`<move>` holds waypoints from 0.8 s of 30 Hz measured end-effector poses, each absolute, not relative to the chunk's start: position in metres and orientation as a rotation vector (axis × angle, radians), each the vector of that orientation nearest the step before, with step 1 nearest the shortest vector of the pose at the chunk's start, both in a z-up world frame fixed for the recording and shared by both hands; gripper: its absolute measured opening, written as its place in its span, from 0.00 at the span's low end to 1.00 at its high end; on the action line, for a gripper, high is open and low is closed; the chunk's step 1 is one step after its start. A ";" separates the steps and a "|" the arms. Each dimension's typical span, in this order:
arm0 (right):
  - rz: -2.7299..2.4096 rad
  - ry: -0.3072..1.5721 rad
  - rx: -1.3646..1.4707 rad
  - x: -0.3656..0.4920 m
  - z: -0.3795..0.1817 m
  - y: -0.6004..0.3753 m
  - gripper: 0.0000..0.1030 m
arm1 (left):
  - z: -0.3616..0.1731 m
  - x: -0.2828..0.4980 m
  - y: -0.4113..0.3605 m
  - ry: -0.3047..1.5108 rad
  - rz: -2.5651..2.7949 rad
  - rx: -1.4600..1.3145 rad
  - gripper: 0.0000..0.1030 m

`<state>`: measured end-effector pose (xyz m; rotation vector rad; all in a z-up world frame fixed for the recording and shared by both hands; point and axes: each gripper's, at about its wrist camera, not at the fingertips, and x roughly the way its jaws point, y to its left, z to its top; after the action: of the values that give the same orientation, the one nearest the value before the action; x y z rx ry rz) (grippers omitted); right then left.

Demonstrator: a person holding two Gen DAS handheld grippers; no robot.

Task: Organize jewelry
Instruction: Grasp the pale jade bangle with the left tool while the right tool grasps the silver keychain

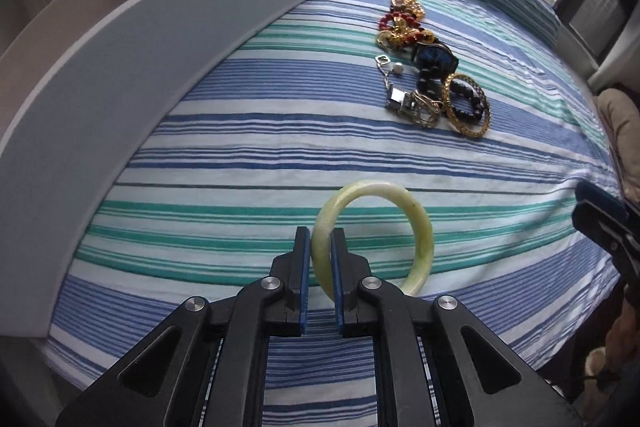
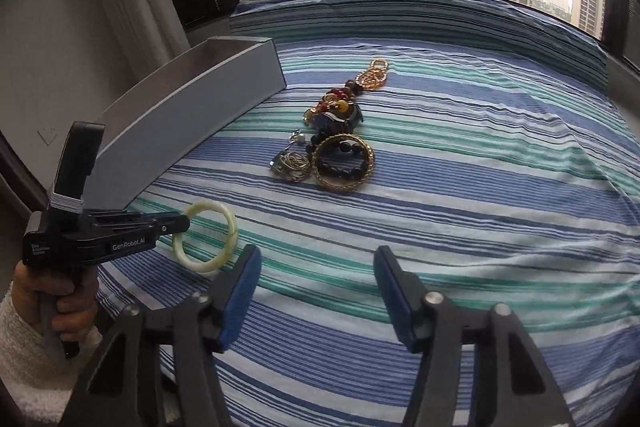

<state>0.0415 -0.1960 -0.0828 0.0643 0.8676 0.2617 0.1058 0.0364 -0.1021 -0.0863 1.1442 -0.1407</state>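
My left gripper (image 1: 321,233) is shut on a pale green jade bangle (image 1: 416,223) and holds it just above the striped bedspread. The bangle (image 2: 224,223) and the left gripper (image 2: 182,223) also show in the right wrist view at the left. A pile of jewelry (image 1: 424,63) lies farther out: a gold bangle (image 1: 468,105), black beads, a blue watch, red and gold beads, silver clips. The pile (image 2: 336,131) sits ahead of my right gripper (image 2: 316,261), which is open and empty over the bed.
A long white open box (image 1: 152,47) stands on the left side of the bed; it also shows in the right wrist view (image 2: 188,119). The striped bedspread (image 2: 480,187) ends at a window at the back. The right gripper (image 1: 600,223) shows at the right edge.
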 end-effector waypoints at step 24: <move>0.456 1.029 -0.130 0.172 -0.117 -0.127 0.05 | -0.095 0.092 0.091 1.126 -0.101 -0.197 0.08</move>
<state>0.1717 -0.1271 -0.1166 -0.1297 1.0289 0.4556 0.0920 0.0910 -0.0948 -0.1974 1.1258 -0.1005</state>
